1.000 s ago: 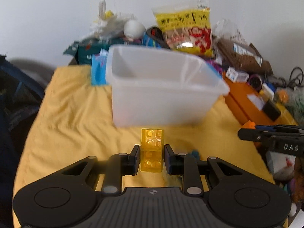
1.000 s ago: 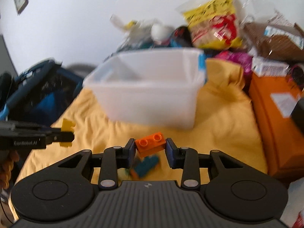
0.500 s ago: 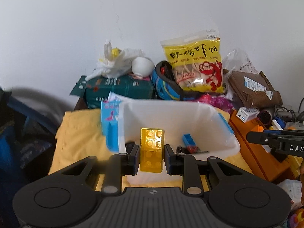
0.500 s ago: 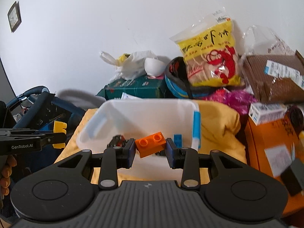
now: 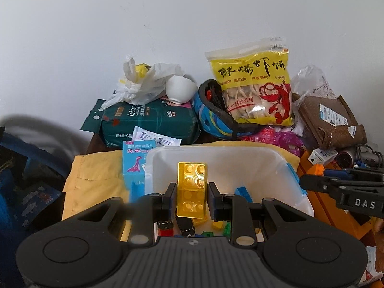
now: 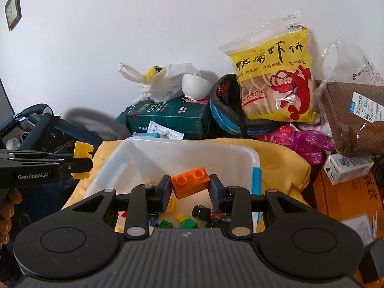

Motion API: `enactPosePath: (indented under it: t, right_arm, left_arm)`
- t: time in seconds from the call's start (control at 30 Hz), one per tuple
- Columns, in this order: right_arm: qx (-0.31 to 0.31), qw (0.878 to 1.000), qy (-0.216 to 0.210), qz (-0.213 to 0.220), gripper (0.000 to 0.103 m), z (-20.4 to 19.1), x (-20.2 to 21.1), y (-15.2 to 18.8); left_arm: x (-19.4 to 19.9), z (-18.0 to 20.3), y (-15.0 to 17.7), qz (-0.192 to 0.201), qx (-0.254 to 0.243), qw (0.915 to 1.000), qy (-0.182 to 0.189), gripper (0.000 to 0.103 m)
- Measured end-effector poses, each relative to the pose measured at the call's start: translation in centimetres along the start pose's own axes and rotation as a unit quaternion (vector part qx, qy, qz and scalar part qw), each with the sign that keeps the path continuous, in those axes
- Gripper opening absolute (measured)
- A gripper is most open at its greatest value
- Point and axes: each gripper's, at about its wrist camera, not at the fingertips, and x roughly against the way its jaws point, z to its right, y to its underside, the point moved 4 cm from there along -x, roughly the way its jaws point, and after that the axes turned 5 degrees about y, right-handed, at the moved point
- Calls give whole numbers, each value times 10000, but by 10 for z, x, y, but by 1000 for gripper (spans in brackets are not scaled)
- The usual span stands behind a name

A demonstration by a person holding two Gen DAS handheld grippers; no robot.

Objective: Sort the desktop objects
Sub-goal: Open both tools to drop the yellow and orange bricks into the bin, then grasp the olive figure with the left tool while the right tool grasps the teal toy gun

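My left gripper (image 5: pixel 190 198) is shut on a translucent yellow brick (image 5: pixel 192 187), held upright above the white plastic bin (image 5: pixel 276 158). My right gripper (image 6: pixel 189 190) is shut on an orange two-stud brick (image 6: pixel 190 182), tilted, also over the bin (image 6: pixel 254 158). Inside the bin lie several small bricks in blue, green, yellow and red, plus toy cars (image 6: pixel 200 211). In the right wrist view the left gripper (image 6: pixel 79 160) with its yellow brick (image 6: pixel 81 151) shows at the left edge. The right gripper's body (image 5: pixel 340 189) shows at the right of the left wrist view.
The bin stands on a yellow cloth (image 5: pixel 96 175). Behind it are piled a green tissue pack (image 5: pixel 148 122), a white plastic bag (image 5: pixel 144 84), a yellow prawn-cracker bag (image 5: pixel 254 88), a blue helmet (image 5: pixel 211 115) and a brown parcel (image 5: pixel 328 120). An orange box (image 6: pixel 348 192) lies at the right.
Both grippers have risen and moved forward with their bricks, from in front of the bin to above its open top; the bin's contents have come into view.
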Motion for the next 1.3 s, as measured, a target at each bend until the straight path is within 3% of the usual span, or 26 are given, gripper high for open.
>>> enactPosePath:
  t: [0.2,0.23,0.3,0.33,0.4,0.57,0.77,1.03,1.17,1.3]
  right_arm:
    - [28,9997,88,-207,37,3,-22,-7]
    - [29,9996,123,-260,38,4,-27,-7]
    - [125,9990,292,-326,47,6,-35,-9]
    - [152,9986,379,-338,60,8,-39,-9]
    - [89,9989,371,-276,62,13,-39,-7]
    - [33,9995,244,-200,62,19,-26,6]
    - [-41,9999,99,-100,62,22,5,54]
    - [-221,9957,233,-872,59,28,-2,146]
    - [-312,9944,220,-985,58,28,2,163]
    - [-270,9944,225,-1001,58,27,6,167]
  left_arm:
    - [-20,0,-8,-201,-80,9997,-105,32]
    - [-25,-1,-8,-289,-110,9993,-201,38]
    - [-33,-4,-8,-426,-173,9976,-514,69]
    - [-33,-6,-8,-375,-198,9967,-689,71]
    - [-31,-8,-5,-265,-243,9966,-745,71]
    - [-13,-9,14,-117,-179,9988,-433,71]
    - [12,12,82,-146,-244,9996,-95,71]
    - [-16,38,190,-1087,-429,9931,27,68]
    - [-34,49,214,-1391,-614,9884,53,66]
    - [-44,54,214,-1318,-561,9897,43,65]
